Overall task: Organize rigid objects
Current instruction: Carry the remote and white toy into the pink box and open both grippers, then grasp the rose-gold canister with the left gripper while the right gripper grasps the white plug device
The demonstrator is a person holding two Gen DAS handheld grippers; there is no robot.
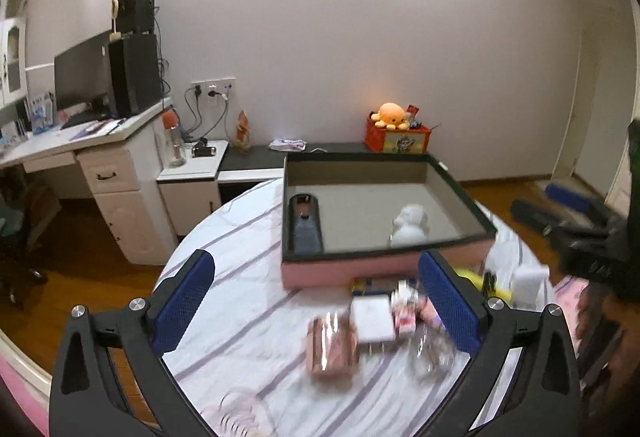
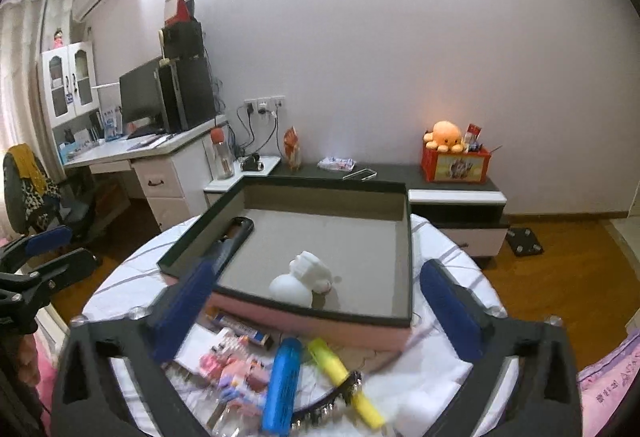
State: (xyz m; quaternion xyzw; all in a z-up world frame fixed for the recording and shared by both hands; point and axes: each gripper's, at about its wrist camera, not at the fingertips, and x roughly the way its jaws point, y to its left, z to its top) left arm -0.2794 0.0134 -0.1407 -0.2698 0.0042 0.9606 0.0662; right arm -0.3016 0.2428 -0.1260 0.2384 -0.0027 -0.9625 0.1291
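A round table (image 1: 240, 317) under a white cloth with thin purple stripes carries a shallow pink-sided box (image 2: 320, 329) with a dark rim and grey floor, open to the ceiling and set toward the table's far side. Inside the box, a black, long-bodied tool (image 1: 306, 223) lies flat along the left wall, its long axis running from the near rim toward the far wall, its looped end pointing away from the cameras. A white figurine (image 2: 304, 279) rests near the front rim, right of centre, lying tilted with its rounded base toward the near left. On the cloth in front of the box sits a blurred clutter: a blue cylinder (image 2: 282, 385) lying with its long axis pointing toward the box, a yellow marker (image 2: 344, 377) angled beside it, a white flat box (image 1: 374, 319), a shiny copper-coloured packet (image 1: 332, 349). The left gripper (image 1: 320, 309) and the right gripper (image 2: 316, 309) both hang above this clutter with blue-padded jaws spread wide, nothing between them.
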